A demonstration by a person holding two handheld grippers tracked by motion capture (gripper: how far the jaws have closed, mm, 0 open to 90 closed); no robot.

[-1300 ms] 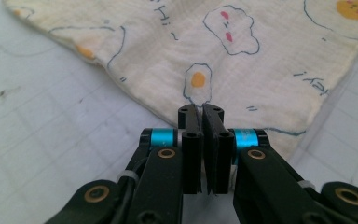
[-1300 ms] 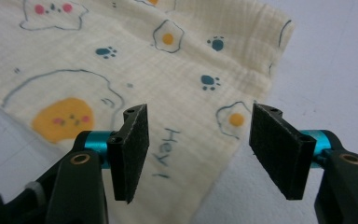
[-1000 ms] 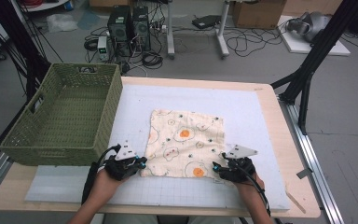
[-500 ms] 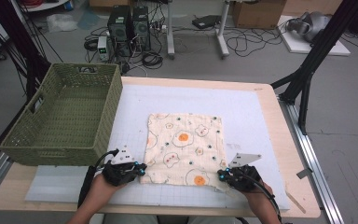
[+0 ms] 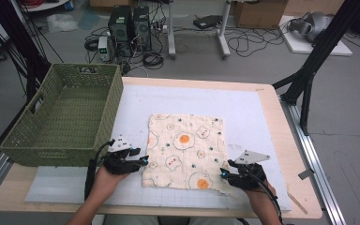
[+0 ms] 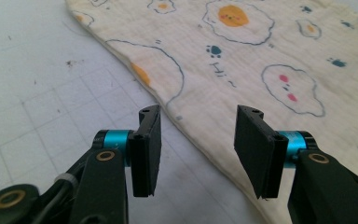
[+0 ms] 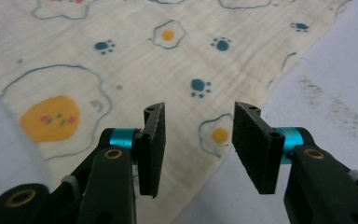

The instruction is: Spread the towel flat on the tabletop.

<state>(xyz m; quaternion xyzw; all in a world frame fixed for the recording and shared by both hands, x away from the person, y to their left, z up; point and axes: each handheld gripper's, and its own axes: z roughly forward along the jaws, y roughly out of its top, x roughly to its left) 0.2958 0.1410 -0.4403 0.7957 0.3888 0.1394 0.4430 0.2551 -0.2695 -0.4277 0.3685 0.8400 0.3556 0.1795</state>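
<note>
cloth (image 5: 185, 151) near edge (right corner) blurred, cut off

black fingers (image 6: 149, 144), teal collars, brass screws

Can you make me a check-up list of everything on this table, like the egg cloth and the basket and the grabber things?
Surface: white gridded mat on a wooden table, some dark specks.
Job's things: egg-print cloth spread flat on the mat.
Clutter: empty green basket at the table's left.
Grippers: left gripper open over the cloth's near edge, jaws just opened, nothing pinched; right gripper open over the cloth's near corner, jaws just opened, nothing pinched.
Cables: a black cable trails from the left gripper; more tangled on the floor.
Surroundings: computer towers, boxes, black frame legs.
</note>
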